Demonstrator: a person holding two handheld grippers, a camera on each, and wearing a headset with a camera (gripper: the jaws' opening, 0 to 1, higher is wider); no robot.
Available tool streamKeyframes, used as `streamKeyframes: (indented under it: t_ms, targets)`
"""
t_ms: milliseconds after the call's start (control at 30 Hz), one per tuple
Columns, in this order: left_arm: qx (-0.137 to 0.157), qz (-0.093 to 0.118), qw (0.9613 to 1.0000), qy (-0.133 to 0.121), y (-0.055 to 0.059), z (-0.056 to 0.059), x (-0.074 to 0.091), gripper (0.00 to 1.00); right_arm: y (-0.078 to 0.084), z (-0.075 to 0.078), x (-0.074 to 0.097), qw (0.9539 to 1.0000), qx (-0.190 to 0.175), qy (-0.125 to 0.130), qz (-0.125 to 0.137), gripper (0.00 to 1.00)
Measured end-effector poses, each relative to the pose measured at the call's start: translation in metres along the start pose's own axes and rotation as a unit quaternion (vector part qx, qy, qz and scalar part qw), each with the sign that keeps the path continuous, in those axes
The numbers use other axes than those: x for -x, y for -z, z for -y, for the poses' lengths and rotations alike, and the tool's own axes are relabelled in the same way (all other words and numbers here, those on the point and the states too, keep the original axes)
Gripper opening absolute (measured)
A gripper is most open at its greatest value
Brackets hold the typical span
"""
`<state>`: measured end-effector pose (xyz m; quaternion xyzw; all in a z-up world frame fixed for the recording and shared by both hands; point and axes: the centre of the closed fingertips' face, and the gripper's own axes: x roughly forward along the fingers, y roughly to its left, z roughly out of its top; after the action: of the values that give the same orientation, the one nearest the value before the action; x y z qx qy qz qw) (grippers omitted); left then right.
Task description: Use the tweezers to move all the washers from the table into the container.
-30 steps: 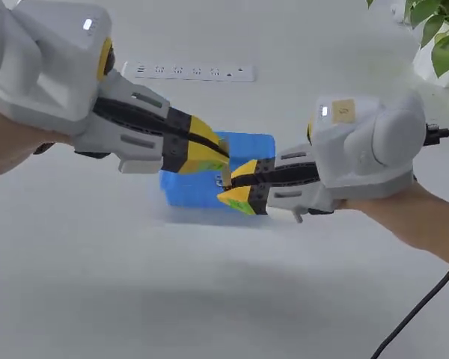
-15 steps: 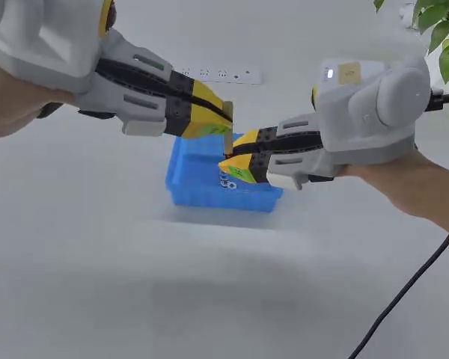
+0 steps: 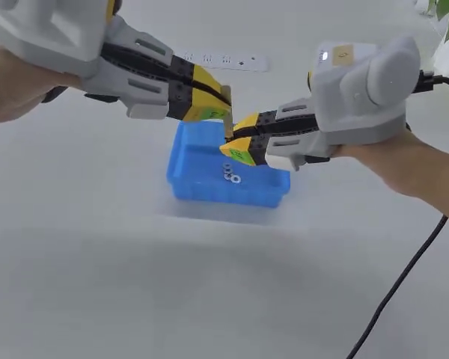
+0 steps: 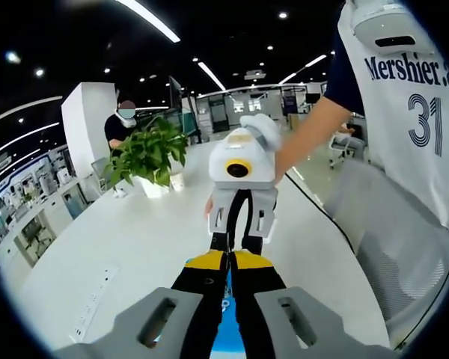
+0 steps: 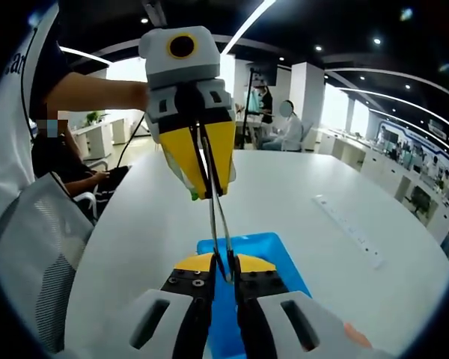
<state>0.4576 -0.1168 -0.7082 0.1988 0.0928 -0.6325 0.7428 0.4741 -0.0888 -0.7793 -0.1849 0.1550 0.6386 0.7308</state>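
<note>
Left claw [image 3: 221, 103] is clamped on the tweezers [image 3: 227, 121]. Right claw [image 3: 232, 146] pinches their tips just above the container [image 3: 198, 191] on the tabletop [image 3: 97, 262], washers [image 3: 230, 176] inside.

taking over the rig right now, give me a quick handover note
Left gripper: tongs shut on the top of the tweezers, above the container.
Right gripper: tongs shut around the tweezers near the tips, over the container.
Done: a few washers lie in the container.
Left: I cannot tell if the tips hold a washer. Check the table for more.
</note>
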Motion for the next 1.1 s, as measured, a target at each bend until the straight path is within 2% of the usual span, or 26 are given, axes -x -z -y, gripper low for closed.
streamKeyframes:
  t_ms: [200,533,767,1100]
  targets:
    - [0.005,-0.006,1.0,-0.001,0.012,-0.006,-0.006,0.06,0.01,0.006,-0.005,1.0,-0.007,-0.001,-0.006,0.1]
    - [0.021,-0.016,0.9997,0.003,0.034,-0.01,-0.015,0.06,0.032,0.011,-0.017,0.9996,-0.019,-0.007,-0.021,0.11]
    - [0.024,-0.037,0.999,0.006,0.055,-0.013,-0.025,0.06,0.051,0.013,-0.027,0.9987,-0.036,-0.008,-0.036,0.11]
    - [0.051,-0.037,0.998,0.009,0.068,-0.016,-0.032,0.06,0.064,0.012,-0.03,0.9977,-0.047,-0.008,-0.05,0.11]
